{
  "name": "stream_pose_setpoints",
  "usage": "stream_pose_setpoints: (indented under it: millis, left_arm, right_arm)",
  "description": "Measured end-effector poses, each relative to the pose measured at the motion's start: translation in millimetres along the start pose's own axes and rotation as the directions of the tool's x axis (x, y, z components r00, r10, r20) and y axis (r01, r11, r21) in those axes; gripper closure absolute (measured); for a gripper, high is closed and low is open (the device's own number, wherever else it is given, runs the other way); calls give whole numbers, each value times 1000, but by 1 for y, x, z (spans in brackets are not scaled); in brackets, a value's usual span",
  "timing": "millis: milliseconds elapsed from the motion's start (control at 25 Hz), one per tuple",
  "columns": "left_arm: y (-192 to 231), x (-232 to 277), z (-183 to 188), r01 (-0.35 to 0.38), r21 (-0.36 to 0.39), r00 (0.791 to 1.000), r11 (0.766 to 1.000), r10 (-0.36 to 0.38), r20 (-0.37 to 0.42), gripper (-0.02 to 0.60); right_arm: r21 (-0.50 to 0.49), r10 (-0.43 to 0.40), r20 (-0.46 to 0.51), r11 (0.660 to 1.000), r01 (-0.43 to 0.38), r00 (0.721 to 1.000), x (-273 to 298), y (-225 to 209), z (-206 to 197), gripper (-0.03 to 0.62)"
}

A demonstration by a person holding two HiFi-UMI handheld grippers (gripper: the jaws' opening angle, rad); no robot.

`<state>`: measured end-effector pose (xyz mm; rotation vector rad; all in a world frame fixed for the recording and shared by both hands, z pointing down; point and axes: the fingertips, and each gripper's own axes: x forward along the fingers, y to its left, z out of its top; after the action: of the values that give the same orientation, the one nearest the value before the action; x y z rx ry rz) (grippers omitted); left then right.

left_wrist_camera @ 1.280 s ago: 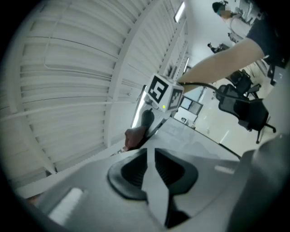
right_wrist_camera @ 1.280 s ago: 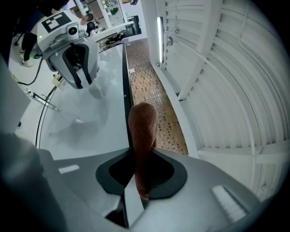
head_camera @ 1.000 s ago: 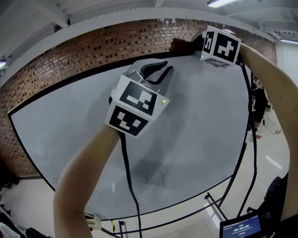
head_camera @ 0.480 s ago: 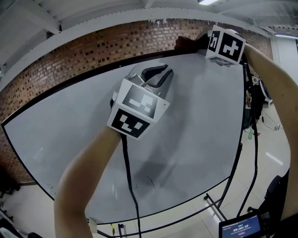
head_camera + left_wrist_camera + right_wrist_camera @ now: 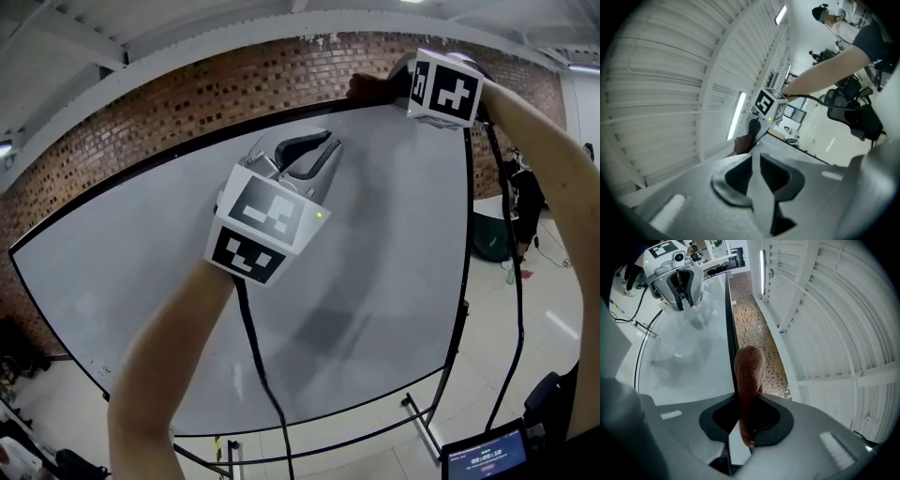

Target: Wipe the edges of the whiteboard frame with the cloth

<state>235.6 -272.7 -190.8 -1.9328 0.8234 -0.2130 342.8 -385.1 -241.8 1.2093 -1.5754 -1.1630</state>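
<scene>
**A:** Where is the cloth?

**B:** The brown cloth [image 5: 749, 371] is up at the top edge of the whiteboard [image 5: 394, 262], toward its upper right corner. The right gripper [image 5: 749, 400] has it pinched. Its fingers [image 5: 769, 417] are closed on the lower part of the cloth, and the free end sticks out past them along the black frame [image 5: 729, 315].

**A:** Which side of the frame is it on?

**B:** On top of it, as far as I can see. In the right gripper view the cloth covers the black strip. The white board surface is to its left and the brick wall [image 5: 754, 329] to its right.

**A:** And the other one?

**B:** The left gripper [image 5: 314, 152] is held lower, in front of the board's face. It is left of the right one and well apart from the cloth. Its fingers [image 5: 737, 178] stand slightly spread, with a narrow gap and nothing between them.

**A:** Is it touching the board?

**B:** Hard to say. The head view has it over the white surface, with a soft shadow on the board lower down, but that angle doesn't show whether they touch.

**A:** Anything else?

**B:** Both bare arms reach up, the left arm [image 5: 169, 356] from below and the right arm [image 5: 553, 159] from the right. A black cable [image 5: 258, 375] hangs from the left gripper.
</scene>
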Motion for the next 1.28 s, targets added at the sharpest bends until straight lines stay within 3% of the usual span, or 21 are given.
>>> stream_pose_setpoints:
  millis: [160, 320, 480, 800, 1000, 1160, 1280]
  left_arm:
    - [-9, 21, 7, -23, -21, 1000, 1000, 22, -14, 528]
    - [-18, 29, 0, -11, -72, 1000, 997, 10, -13, 528]
    - [-28, 45, 0, 22, -54, 1000, 998, -23, -12, 528]
    - [-41, 68, 8, 79, -67, 993, 995, -73, 97, 528]
    - [-69, 83, 3, 120, -59, 988, 991, -114, 106, 528]
    - [-86, 96, 18, 144, -39, 983, 989, -138, 122, 528]
    - [-88, 105, 29, 128, -33, 983, 991, -123, 136, 528]
  right_arm:
    - [28, -9, 24, 1000, 8, 1000, -2, -8, -33, 530]
    - [29, -14, 41, 999, 13, 999, -3, -3, -36, 530]
    - [35, -20, 31, 999, 19, 999, -7, -5, -45, 530]
    - [51, -76, -63, 996, 79, 995, -10, -17, -90, 530]
    - [56, -108, -100, 992, 114, 989, -12, -23, -120, 530]
    - [217, -114, -26, 969, 117, 993, -14, -31, -147, 530]
    - [432, -118, 64, 898, 79, 991, -16, -29, -168, 530]
